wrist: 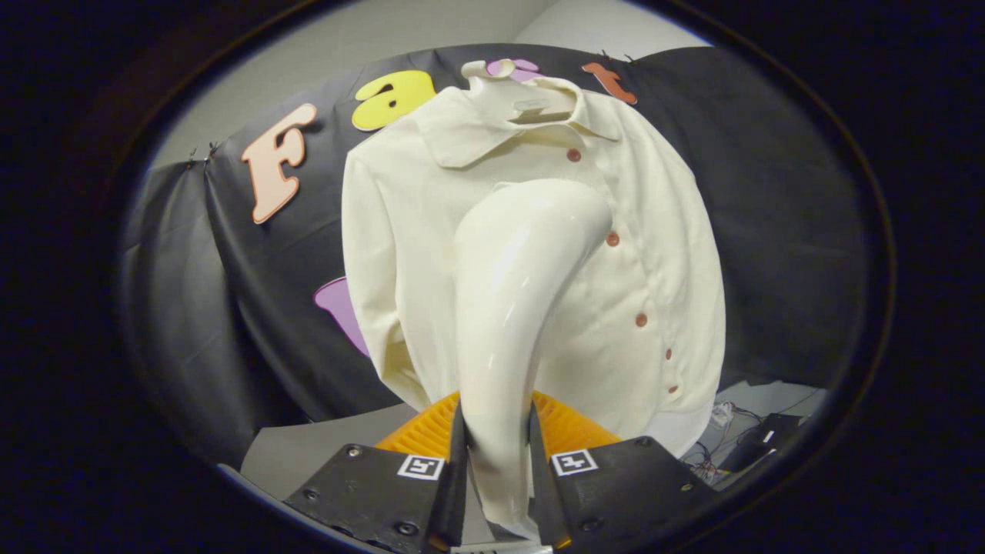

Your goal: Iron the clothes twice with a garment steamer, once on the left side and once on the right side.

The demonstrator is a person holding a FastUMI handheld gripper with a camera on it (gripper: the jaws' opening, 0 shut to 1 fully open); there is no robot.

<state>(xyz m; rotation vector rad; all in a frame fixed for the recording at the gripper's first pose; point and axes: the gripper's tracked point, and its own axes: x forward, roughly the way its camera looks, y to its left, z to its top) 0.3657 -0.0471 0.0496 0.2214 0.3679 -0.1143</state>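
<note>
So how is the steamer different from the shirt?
The garment steamer is smooth and glossy; the shirt is soft matte cloth. The steamer is plain and clamped between the gripper fingers; the shirt has reddish buttons and hangs beyond them. Both are cream-white.

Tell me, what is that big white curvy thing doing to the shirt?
A hand-held gripper is shut on the handle of a glossy white curved garment steamer, one finger on each side. The steamer's head is up against the front of a cream long-sleeved shirt with small red buttons, which hangs on a white hanger before the black cloth wall. It sits just beside the button line.
</note>
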